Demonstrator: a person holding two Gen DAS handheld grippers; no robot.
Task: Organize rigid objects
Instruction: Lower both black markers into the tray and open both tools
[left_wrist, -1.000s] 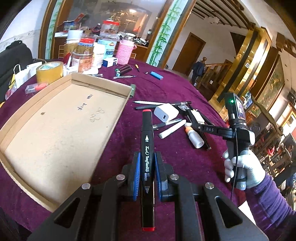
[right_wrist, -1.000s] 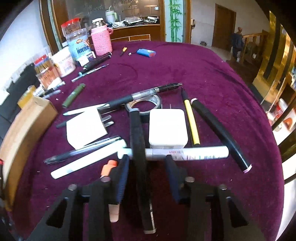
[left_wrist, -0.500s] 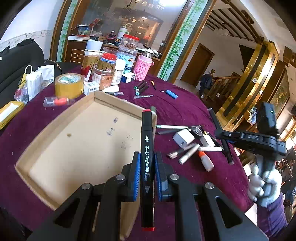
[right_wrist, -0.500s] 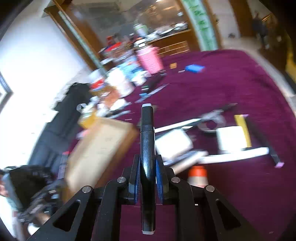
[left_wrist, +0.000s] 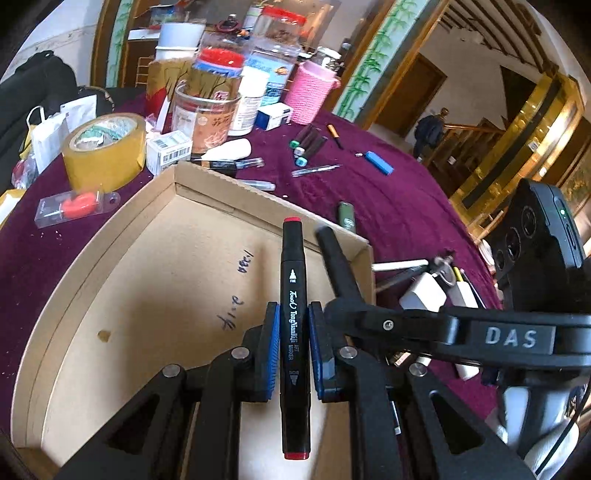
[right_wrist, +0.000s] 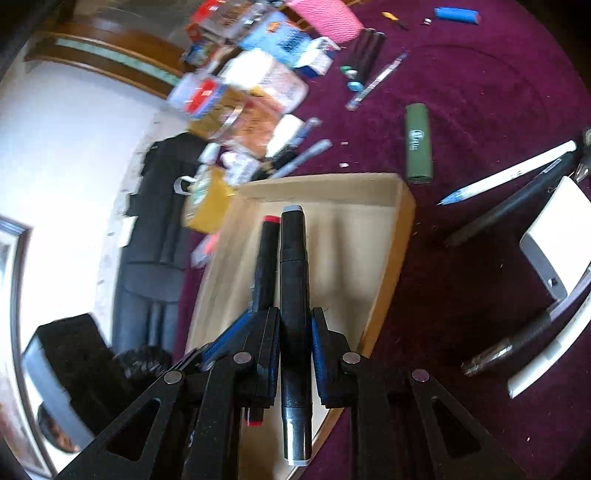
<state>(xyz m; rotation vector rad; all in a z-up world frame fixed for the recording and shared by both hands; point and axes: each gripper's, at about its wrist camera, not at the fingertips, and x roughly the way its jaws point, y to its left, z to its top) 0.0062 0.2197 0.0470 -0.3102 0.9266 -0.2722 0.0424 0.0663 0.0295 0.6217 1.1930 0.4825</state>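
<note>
Both markers hang over the cardboard tray (left_wrist: 110, 295) at once. The left tool (left_wrist: 293, 350) has its blue pads pressed on a black marker with red end caps (left_wrist: 293, 295); the log-like hint of a slight easing aside, the pads look tight on the barrel, though the jaws are just beginning to open. The marker's long axis runs straight out along the fingers toward twelve o'clock, its far cap reaching short of the tray's far wall.

The right tool (right_wrist: 293, 347) is clamped on a black marker with grey caps (right_wrist: 293, 295), also pointing to twelve o'clock along its fingers. From that camera the red-capped marker (right_wrist: 266, 266) lies just beside it at about eleven o'clock — the two barrels nearly parallel and close together, so I'd judge the coming drop turns on keeping them from knocking each other.

The tray looks bare inside: only pen scribbles and a small stain on its floor. It sits on the purple tabletop (left_wrist: 388, 206). Left out on the cloth are a green lighter-like piece (right_wrist: 418, 144) at one o'clock past the tray's corner, a white pen (right_wrist: 509, 173), a white charger (right_wrist: 557, 236) at three o'clock, and a yellow tape roll (left_wrist: 105, 147) at ten o'clock.
</note>
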